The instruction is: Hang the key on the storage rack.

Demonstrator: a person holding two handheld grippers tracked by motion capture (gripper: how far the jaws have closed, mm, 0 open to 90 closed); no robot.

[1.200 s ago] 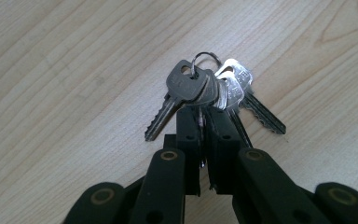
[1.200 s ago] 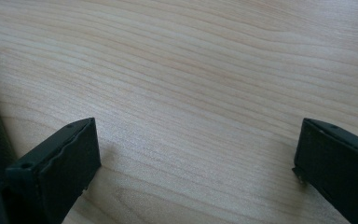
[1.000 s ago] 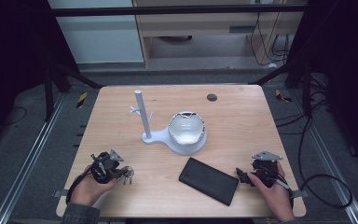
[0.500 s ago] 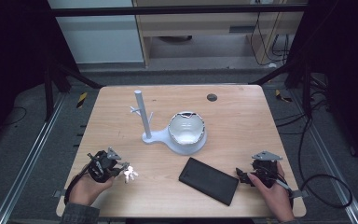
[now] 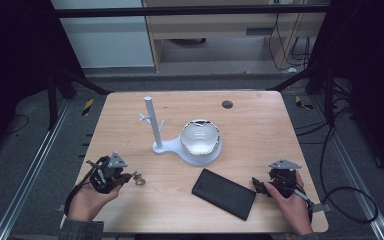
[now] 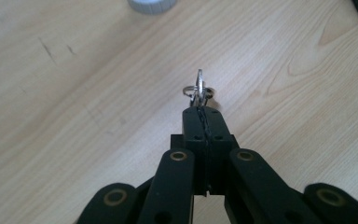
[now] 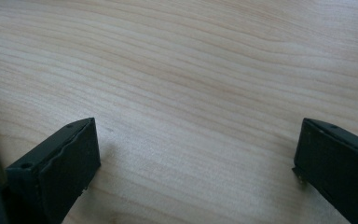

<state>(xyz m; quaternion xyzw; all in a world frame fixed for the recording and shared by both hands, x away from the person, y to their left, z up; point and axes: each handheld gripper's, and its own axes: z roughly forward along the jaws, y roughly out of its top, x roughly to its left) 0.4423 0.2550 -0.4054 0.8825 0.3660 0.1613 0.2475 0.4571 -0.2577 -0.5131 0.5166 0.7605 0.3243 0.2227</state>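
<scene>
The small metal ring piece (image 6: 199,89), which looks like a key ring or a piece of jewellery, is pinched at the tips of your left gripper (image 6: 203,114); its jaws are clenched tight on it, and it hangs just above the wooden table (image 5: 260,125), near the front left corner. It is probably very light, stiff and smooth, so it can slip or turn between the pads. You hold it only at its lower edge, so keep the grip firm and move without jerks. The white stand (image 5: 152,127) with small pegs and a dish (image 5: 200,140) at its base is further in, well apart from the ring piece. The black flat case (image 5: 224,193) lies between your hands. Your right gripper (image 7: 196,154) rests low over bare wood with its jaws wide apart, grasping nothing.
</scene>
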